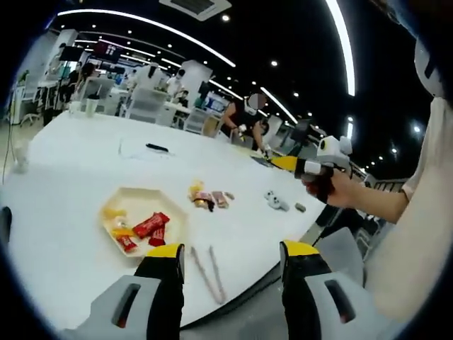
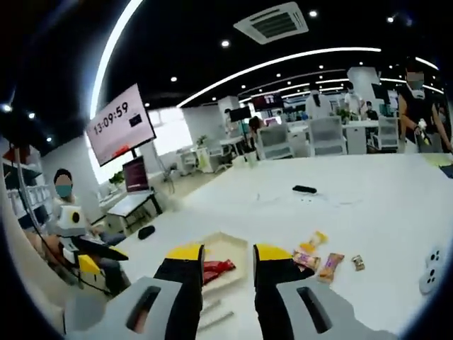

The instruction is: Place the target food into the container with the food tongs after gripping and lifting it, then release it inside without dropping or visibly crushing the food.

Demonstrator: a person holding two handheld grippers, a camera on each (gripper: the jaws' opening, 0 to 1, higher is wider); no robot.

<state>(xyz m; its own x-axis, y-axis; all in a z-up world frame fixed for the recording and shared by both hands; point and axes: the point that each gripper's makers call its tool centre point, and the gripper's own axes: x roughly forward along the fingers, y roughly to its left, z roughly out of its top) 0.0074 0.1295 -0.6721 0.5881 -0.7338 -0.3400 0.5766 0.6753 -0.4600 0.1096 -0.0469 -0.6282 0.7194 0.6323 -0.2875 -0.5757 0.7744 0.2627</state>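
Observation:
A cream hexagonal tray (image 1: 144, 197) lies on the white table and holds red snack packets (image 1: 150, 225) and some yellow pieces. Slim metal tongs (image 1: 209, 273) lie on the table just right of the tray, near the front edge. Loose wrapped snacks (image 1: 205, 197) sit beyond the tongs. My left gripper (image 1: 233, 250) hovers open above the table edge, with the tongs showing between its jaws. My right gripper (image 1: 287, 163), held in a hand, is off to the right over the table edge. In the right gripper view my right gripper (image 2: 228, 253) is open above the tray (image 2: 231, 241), the red packets (image 2: 217, 268) and the tongs (image 2: 212, 312).
Small white objects (image 1: 274, 202) lie right of the snacks, and a black object (image 1: 156, 147) lies farther back on the table. More wrapped snacks (image 2: 330, 264) lie right of the tray. Office desks, chairs and people stand beyond the table. A wall screen (image 2: 120, 124) hangs at the left.

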